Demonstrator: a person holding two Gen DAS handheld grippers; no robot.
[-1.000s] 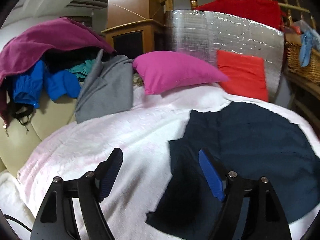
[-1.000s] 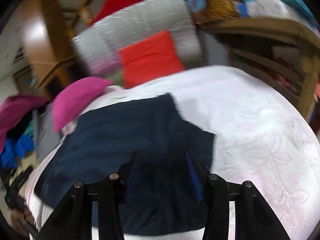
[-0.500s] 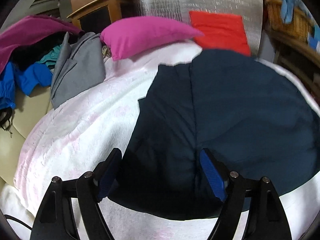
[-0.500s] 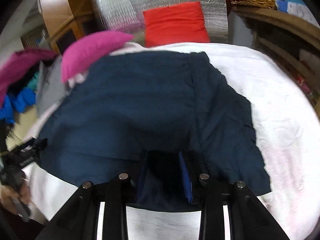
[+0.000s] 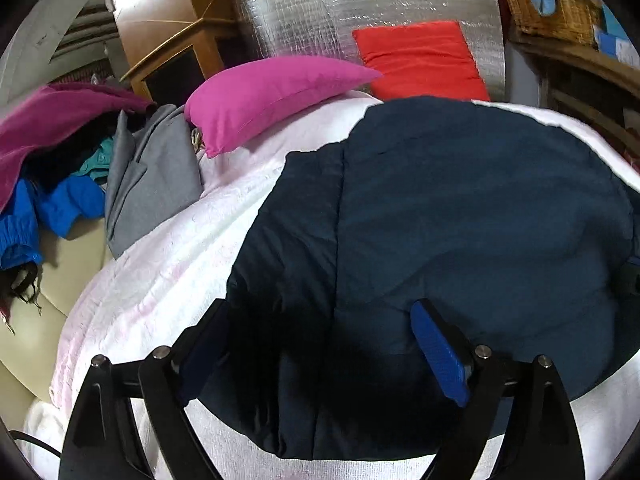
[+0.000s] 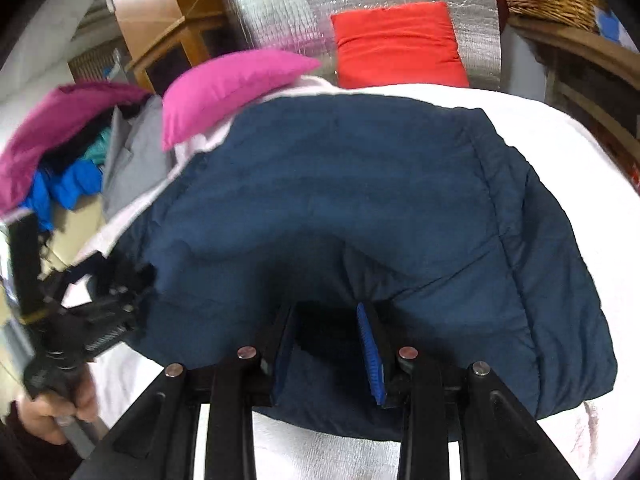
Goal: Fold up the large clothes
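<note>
Clothes pile (image 5: 60,184): heaped left of the bed, well apart from the work; no hazard.
Left claw (image 5: 320,344): jaws opening wide over the near left hem, gripping nothing; it could close on the white bedspread (image 5: 168,264) too.
Jacket (image 5: 460,220): navy, spread flat mid-bed.
Right claw (image 6: 326,344): narrowed on the near hem; a thin bite may slip during the fold.

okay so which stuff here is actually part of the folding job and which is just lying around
In the job: navy garment, spread on the white cover; left gripper, jaws opening over it; right gripper.

Lying about: pink pillow, red cushion, grey garment, clothes pile, wicker basket.
</note>
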